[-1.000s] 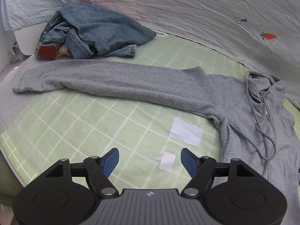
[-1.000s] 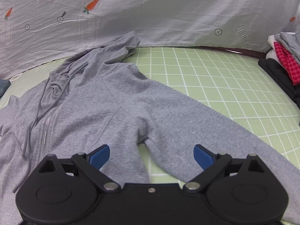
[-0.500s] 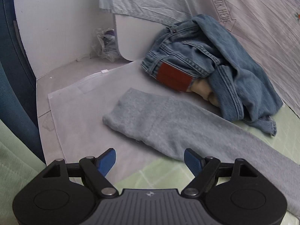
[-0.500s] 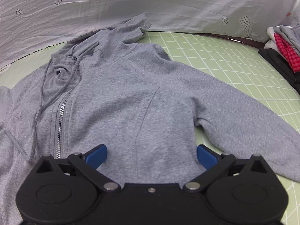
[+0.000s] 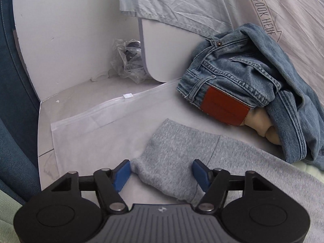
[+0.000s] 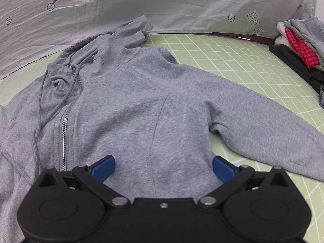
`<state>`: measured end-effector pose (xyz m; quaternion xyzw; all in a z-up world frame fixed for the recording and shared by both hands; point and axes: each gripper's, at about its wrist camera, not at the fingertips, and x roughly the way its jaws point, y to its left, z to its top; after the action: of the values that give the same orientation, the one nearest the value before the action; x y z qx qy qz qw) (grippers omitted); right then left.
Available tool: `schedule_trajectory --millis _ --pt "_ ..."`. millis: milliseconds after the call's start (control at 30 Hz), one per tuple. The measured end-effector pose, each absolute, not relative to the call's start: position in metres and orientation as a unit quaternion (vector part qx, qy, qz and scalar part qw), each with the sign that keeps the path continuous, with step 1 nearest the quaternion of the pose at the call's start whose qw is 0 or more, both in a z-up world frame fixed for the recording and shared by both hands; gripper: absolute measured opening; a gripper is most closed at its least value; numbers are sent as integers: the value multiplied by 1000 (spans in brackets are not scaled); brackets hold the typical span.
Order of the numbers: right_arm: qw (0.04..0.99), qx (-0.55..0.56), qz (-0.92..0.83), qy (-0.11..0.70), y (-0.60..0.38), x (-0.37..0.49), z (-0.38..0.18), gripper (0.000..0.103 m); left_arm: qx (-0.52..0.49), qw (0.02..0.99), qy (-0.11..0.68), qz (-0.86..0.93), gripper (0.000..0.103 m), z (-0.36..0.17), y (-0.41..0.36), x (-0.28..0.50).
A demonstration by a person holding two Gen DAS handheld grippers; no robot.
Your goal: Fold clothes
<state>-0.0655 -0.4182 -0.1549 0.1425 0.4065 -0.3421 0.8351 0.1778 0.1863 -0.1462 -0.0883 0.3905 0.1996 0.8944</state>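
Observation:
A grey zip hoodie [image 6: 141, 101] lies spread face up on the green checked mat [image 6: 243, 64], hood towards the back sheet, one sleeve stretched out to the right. My right gripper [image 6: 163, 169] is open, its blue fingers on either side of the hoodie's right body panel near the armpit. In the left wrist view the cuff end of the other grey sleeve [image 5: 172, 158] lies on a white plastic bag [image 5: 97, 137]. My left gripper [image 5: 162, 172] is open with the cuff between its blue fingers.
A crumpled pair of blue jeans [image 5: 253, 85] lies just behind the sleeve cuff. A white board [image 5: 162, 56] and a clear plastic wrapper [image 5: 129, 58] stand in the corner. A stack of folded clothes [image 6: 299, 42] sits at the mat's far right. A printed sheet [image 6: 162, 4] hangs behind.
My left gripper swung left along the sleeve to its cuff and closed in until the cuff lies between the fingers. My right gripper moved forward over the hoodie's body. Both stayed open.

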Motion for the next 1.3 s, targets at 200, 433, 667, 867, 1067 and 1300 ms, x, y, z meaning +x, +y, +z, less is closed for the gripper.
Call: schedule_trajectory --millis 200,433,667,867,1067,1300 --pt "834 152 -347 402 -419 -66 -156 103 -32 899 390 197 21 -144 177 183" --pt "843 146 -335 396 -419 -69 -158 103 -39 895 391 210 16 -129 181 178" --pt "850 141 -333 384 -418 -72 -159 103 -100 916 354 158 15 -89 160 158" --pt "848 136 -333 388 -418 -72 -158 103 -81 940 327 45 15 -49 90 152" --pt "842 133 -339 398 -422 -86 -152 103 -78 939 321 -94 14 -34 -16 140" --pt "842 147 -355 380 -438 -103 -140 103 13 905 358 -229 36 -42 -137 113"
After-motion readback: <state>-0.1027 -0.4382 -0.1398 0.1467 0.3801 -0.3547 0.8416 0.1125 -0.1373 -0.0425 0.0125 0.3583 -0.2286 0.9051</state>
